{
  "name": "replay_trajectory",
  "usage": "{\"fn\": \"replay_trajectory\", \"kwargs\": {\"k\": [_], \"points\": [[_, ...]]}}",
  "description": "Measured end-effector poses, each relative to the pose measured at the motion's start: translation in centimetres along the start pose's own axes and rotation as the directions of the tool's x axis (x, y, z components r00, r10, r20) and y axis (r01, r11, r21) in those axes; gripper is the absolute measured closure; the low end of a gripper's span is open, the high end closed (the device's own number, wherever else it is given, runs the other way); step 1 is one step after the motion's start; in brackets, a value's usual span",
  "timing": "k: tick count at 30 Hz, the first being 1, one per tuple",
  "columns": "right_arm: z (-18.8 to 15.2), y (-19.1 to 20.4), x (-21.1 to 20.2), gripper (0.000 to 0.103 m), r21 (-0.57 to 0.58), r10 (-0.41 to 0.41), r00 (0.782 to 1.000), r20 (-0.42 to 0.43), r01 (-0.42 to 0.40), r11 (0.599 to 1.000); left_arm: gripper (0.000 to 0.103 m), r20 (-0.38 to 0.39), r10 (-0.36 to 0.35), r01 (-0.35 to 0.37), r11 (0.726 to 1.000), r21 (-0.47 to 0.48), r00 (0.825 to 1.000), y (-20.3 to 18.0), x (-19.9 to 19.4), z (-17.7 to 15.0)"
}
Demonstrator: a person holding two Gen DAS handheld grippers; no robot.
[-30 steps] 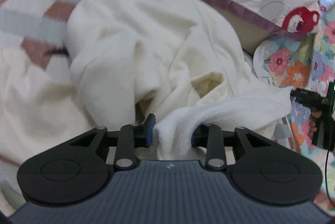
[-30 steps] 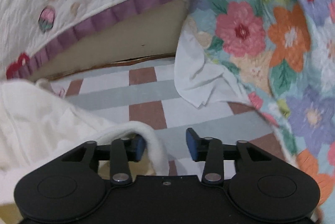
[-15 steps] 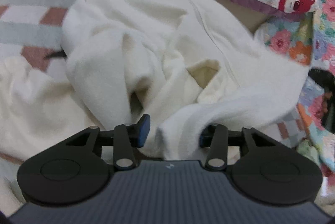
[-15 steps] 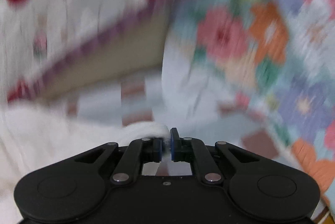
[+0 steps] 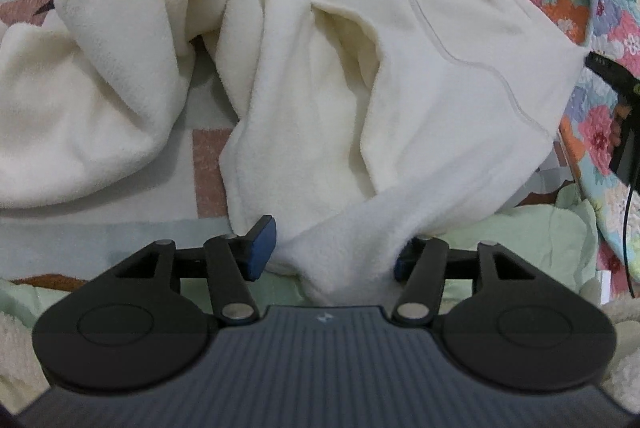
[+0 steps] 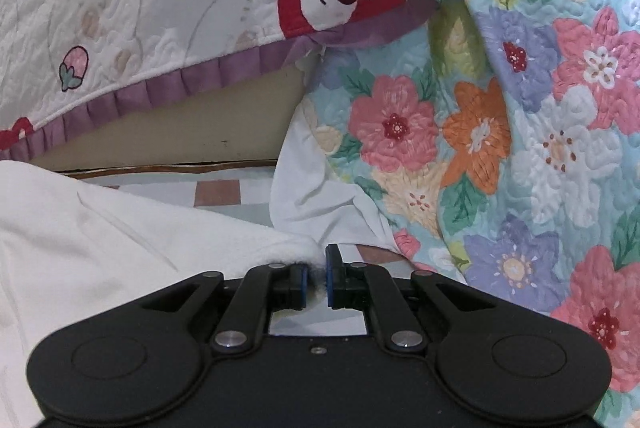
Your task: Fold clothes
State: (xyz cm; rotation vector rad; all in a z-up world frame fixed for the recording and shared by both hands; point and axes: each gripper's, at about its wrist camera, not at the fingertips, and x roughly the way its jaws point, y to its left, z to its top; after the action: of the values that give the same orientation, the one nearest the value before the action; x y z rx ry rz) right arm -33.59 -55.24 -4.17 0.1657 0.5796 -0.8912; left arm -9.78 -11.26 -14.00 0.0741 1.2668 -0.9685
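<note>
A cream fleece garment (image 5: pixel 400 76) lies rumpled on a checked bedsheet (image 5: pixel 208 164). Its thick hem fold (image 5: pixel 344 252) sits between the wide-apart fingers of my left gripper (image 5: pixel 334 254), which is open around it. My right gripper (image 6: pixel 316 276) is shut on the garment's edge (image 6: pixel 296 248), with the white fleece (image 6: pixel 100 228) spreading off to the left. The right gripper also shows at the right edge of the left wrist view (image 5: pixel 618 108), at the garment's far corner.
A white quilt with red bears and a purple frill (image 6: pixel 160 28) lies behind. A floral quilt (image 6: pixel 520 108) rises on the right. A white cloth (image 6: pixel 316 196) lies beside it. A pale green cloth (image 5: pixel 540 236) lies under the left gripper.
My right gripper has closed on the garment's edge. The garment has been pulled out wider and flatter, and the left gripper has drawn back towards the near side.
</note>
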Motion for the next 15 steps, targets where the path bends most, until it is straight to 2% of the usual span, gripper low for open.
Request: {"fn": "replay_trajectory", "kwargs": {"k": [3, 4, 5, 6, 7, 8, 9, 12, 13, 15], "points": [[0.4, 0.0, 0.2, 0.095, 0.008, 0.004, 1.0, 0.0, -0.004, 1.0, 0.046, -0.006, 0.022, -0.021, 0.998, 0.059, 1.0, -0.9, -0.3, -0.1], [0.7, 0.0, 0.3, 0.095, 0.017, 0.007, 1.0, 0.002, -0.007, 1.0, 0.05, 0.008, 0.025, -0.026, 0.995, 0.094, 1.0, -1.2, -0.6, -0.2], [1.0, 0.0, 0.4, 0.095, 0.022, 0.01, 1.0, 0.005, -0.01, 1.0, 0.076, 0.022, 0.028, -0.031, 0.991, 0.128, 0.999, -1.5, -0.9, -0.3], [1.2, 0.1, 0.4, 0.095, 0.026, 0.014, 1.0, 0.006, -0.014, 1.0, 0.094, 0.072, 0.033, -0.043, 0.988, 0.147, 0.997, -2.0, -1.7, -0.2], [1.3, 0.1, 0.6, 0.095, 0.026, 0.018, 1.0, 0.004, -0.018, 0.999, 0.096, 0.124, 0.036, -0.056, 0.985, 0.164, 0.992, -2.4, -2.7, -0.1], [1.3, 0.1, 0.7, 0.095, 0.028, 0.024, 1.0, -0.002, -0.024, 0.999, 0.096, 0.205, 0.048, -0.086, 0.98, 0.18, 0.977, -3.0, -4.0, 0.1], [1.3, 0.1, 0.9, 0.095, 0.033, 0.028, 1.0, -0.01, -0.027, 0.999, 0.096, 0.285, 0.077, -0.136, 0.971, 0.196, 0.955, -3.5, -5.3, 0.4], [0.5, -0.2, 1.5, 0.095, 0.058, 0.047, 0.998, -0.035, -0.045, 0.997, 0.096, 0.385, 0.135, -0.239, 0.942, 0.236, 0.913, -4.3, -6.9, 0.6], [0.2, -0.3, 1.6, 0.095, 0.066, 0.052, 0.998, -0.043, -0.049, 0.997, 0.094, 0.362, 0.138, -0.231, 0.946, 0.228, 0.922, -4.0, -6.6, 0.5], [-0.6, -0.5, 2.1, 0.094, 0.083, 0.057, 0.996, -0.063, -0.052, 0.995, 0.091, 0.231, 0.119, -0.161, 0.971, 0.174, 0.966, -3.0, -4.4, 0.4]]}}
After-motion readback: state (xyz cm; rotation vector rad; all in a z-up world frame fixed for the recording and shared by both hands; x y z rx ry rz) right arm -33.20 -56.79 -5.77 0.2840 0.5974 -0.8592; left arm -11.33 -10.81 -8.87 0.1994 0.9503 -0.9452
